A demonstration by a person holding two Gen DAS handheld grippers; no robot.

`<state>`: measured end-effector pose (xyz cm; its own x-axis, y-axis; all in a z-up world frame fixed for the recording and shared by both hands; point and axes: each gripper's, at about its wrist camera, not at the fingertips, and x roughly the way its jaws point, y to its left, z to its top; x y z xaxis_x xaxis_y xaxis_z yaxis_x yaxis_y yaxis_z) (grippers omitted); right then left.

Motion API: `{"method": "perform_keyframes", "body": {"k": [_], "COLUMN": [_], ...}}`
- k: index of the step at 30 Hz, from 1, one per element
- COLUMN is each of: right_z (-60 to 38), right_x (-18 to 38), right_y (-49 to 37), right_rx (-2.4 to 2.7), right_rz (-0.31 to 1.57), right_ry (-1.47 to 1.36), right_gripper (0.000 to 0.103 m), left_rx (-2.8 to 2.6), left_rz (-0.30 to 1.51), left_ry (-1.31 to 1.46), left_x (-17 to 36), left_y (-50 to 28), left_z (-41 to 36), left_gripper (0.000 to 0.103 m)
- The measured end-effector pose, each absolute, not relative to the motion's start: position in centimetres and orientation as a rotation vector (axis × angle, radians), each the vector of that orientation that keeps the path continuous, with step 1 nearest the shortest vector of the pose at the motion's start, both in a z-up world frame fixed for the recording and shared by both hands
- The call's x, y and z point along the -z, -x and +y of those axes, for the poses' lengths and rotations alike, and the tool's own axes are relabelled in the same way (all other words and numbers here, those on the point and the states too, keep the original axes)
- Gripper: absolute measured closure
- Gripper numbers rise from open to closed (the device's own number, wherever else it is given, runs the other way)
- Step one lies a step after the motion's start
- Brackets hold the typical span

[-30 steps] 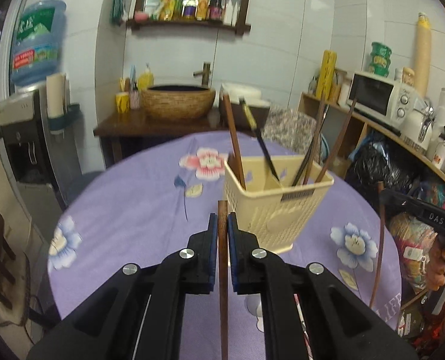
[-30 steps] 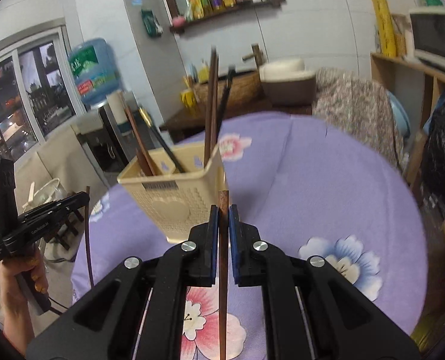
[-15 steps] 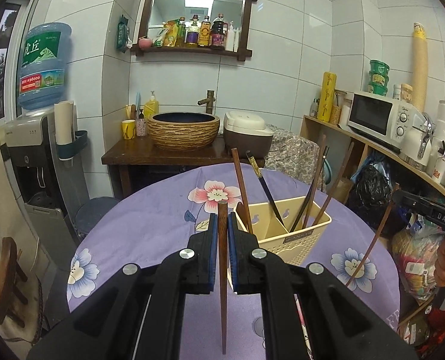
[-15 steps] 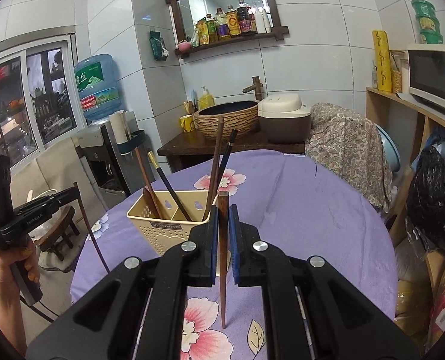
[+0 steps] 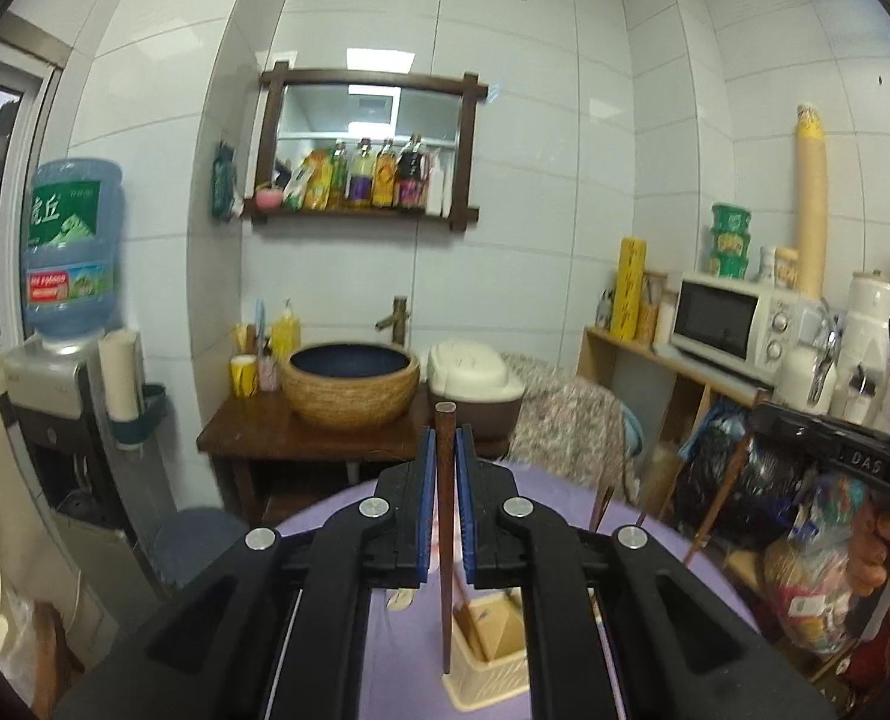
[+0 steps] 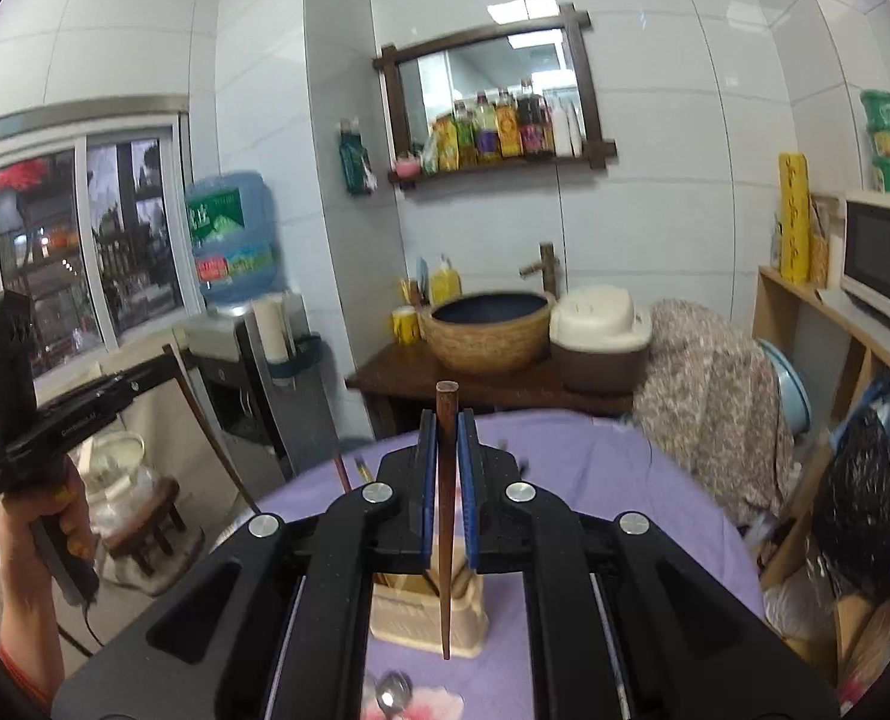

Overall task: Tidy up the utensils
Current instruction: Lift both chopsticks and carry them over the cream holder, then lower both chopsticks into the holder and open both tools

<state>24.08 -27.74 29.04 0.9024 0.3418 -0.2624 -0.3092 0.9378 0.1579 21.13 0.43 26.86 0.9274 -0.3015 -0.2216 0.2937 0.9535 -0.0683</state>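
Both tools rose since earlier frame. Left tool (image 5: 443, 468) clamps chopstick (image 5: 445, 540); right tool (image 6: 443, 468) clamps second chopstick (image 6: 445, 540). Both hang over basket (image 6: 409, 618) on surface (image 6: 625, 480); more chopsticks inside.

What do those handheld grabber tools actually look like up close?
Each gripper, left and right, is matte black plastic: two broad arms with silver round bolts, ending in slim fingers lined with blue pads. Seen sideways, it has a pistol-style handle, small white lettering and a thin black cable.
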Motion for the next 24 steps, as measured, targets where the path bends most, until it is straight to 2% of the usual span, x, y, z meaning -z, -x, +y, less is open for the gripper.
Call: {"method": "perform_keyframes", "body": {"k": [3,7,18,24], "right_z": [-26.6,-24.6,-21.6,-22.2], "right_x": [-31.6,-31.8,-22.1,-18.4], "right_y": [-25.4,-27.7,-31.3,-32.4], "right_rx": [-0.335,-0.326,-0.286,-0.275], "right_rz": [0.25,0.255,0.407,0.468], "right_ry": [-0.141,-0.14,-0.08,-0.113], "right_gripper": [0.095,0.095,0.095,0.095], "left_rx": [0.311,0.329,0.347,0.353], "left_rz": [0.199,0.198,0.384,0.466], "left_ry": [0.041,0.049,0.028,0.049], "left_x": [-29.1,-29.0,-18.2,-14.2], "left_y": [-21.9,-22.9,-26.7,-27.5], "left_z": [-0.7,-2.5,-5.3,-5.1], "left_gripper": [0.095,0.095,0.095,0.095]}}
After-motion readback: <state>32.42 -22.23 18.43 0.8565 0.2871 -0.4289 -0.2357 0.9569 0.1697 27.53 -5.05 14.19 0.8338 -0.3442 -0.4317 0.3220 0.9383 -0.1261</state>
